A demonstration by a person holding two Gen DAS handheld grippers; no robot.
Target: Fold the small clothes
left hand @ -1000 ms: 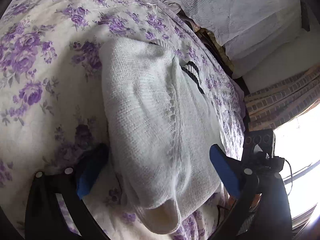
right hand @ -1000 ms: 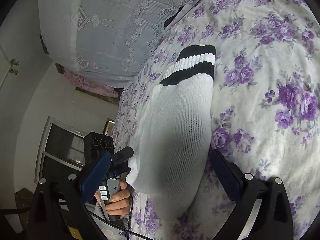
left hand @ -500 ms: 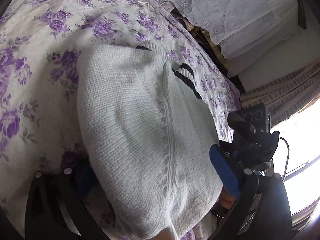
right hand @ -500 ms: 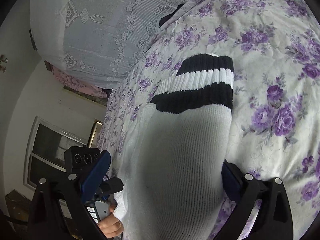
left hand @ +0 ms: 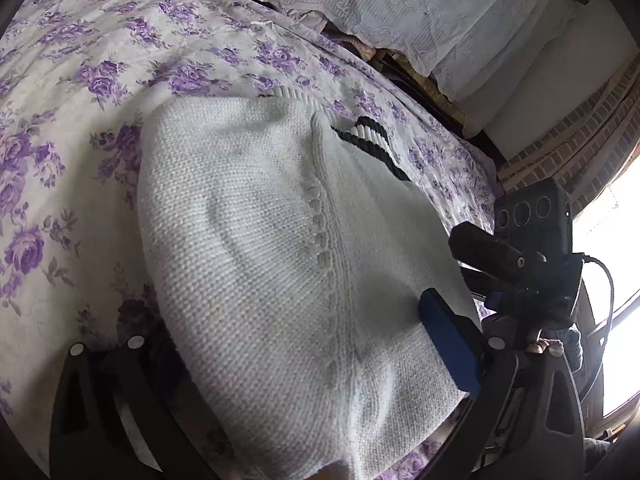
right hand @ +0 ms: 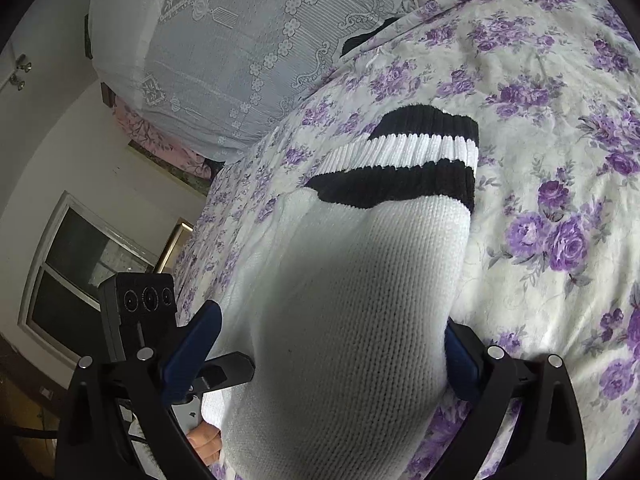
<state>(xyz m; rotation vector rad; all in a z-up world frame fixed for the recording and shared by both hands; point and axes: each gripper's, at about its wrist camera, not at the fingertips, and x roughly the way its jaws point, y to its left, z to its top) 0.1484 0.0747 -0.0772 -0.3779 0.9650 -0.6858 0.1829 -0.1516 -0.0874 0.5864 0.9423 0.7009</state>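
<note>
On a bed, spread with a sheet [left hand: 100,60] printed in purple roses on cream, a white knitted sweater [left hand: 280,260] is laid. Its body is seen in the left wrist view as a broad mound of plain knit, crossed lengthwise by a raised seam with small eyelets. A ribbed cuff [right hand: 412,160], banded black, white and black, is shown in the right wrist view at the far end of the knit, resting flat on the sheet; the same cuff [left hand: 372,140] is glimpsed beyond the mound in the left wrist view.

Left gripper [left hand: 312,356]: fingers are spread wide, one on either side of the near end of the sweater. The blue pad [left hand: 448,344] on the right finger is seen against the knit edge; the other finger is largely hidden under the fabric. Nothing is pinched.

Right gripper [right hand: 328,356]: fingers are likewise spread wide, the sleeve bulging up between them. One blue pad [right hand: 192,352] is exposed at the left; the other is partly covered by the knit. Nothing is pinched.

Each gripper is seen from the other's camera, just beside the sweater's near edge, with part of a hand [right hand: 206,442] shown below the left one.

At the head of the bed, a pale lace-patterned cloth [right hand: 224,40] is draped. A window [right hand: 76,272] is set in the wall beyond.
</note>
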